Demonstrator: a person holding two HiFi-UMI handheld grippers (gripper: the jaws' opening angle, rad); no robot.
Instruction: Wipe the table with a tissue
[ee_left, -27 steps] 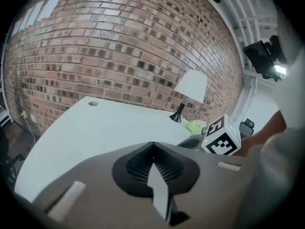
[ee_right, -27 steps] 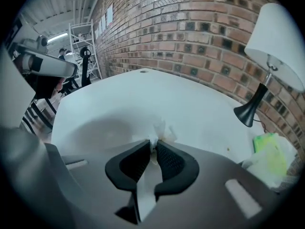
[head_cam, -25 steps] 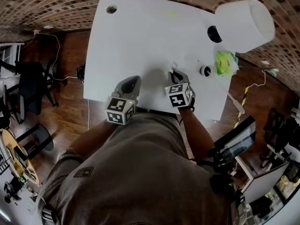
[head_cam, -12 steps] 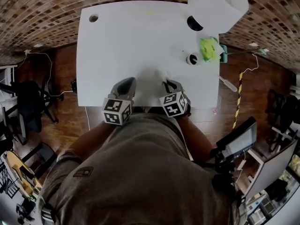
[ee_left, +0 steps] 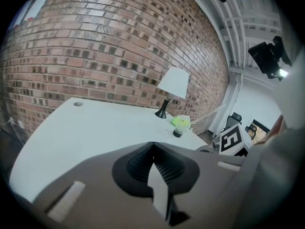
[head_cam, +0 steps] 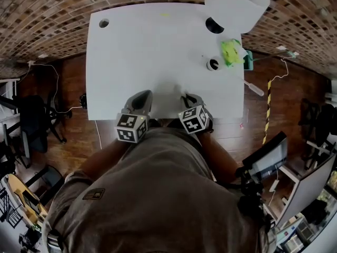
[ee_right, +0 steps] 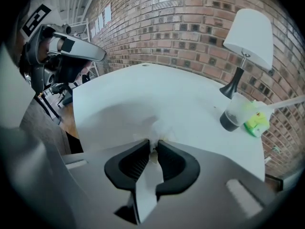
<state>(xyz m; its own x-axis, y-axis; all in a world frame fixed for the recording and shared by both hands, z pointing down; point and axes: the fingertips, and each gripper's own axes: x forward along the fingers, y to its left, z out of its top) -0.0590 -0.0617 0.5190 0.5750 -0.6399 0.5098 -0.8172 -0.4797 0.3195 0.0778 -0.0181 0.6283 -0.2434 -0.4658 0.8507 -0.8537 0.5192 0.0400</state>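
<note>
Right gripper: jaws just eased wider, tips pinching tissue.
Tissue: on table, 6 o'clock edge.
Left gripper: jaws pressed together, empty, 9 o'clock of right gripper.
Lamp: 1 o'clock corner.

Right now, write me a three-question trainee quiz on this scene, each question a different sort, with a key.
1. True or false: the left gripper's jaws are shut on nothing.
2. What sits between the right gripper's jaws? A sponge, B tissue, C brush.
3. Fill in: the lamp stands at the table's far ____ corner.
Key: 1 true. 2 B; those jaws have just been opening slightly. 3 right.
</note>
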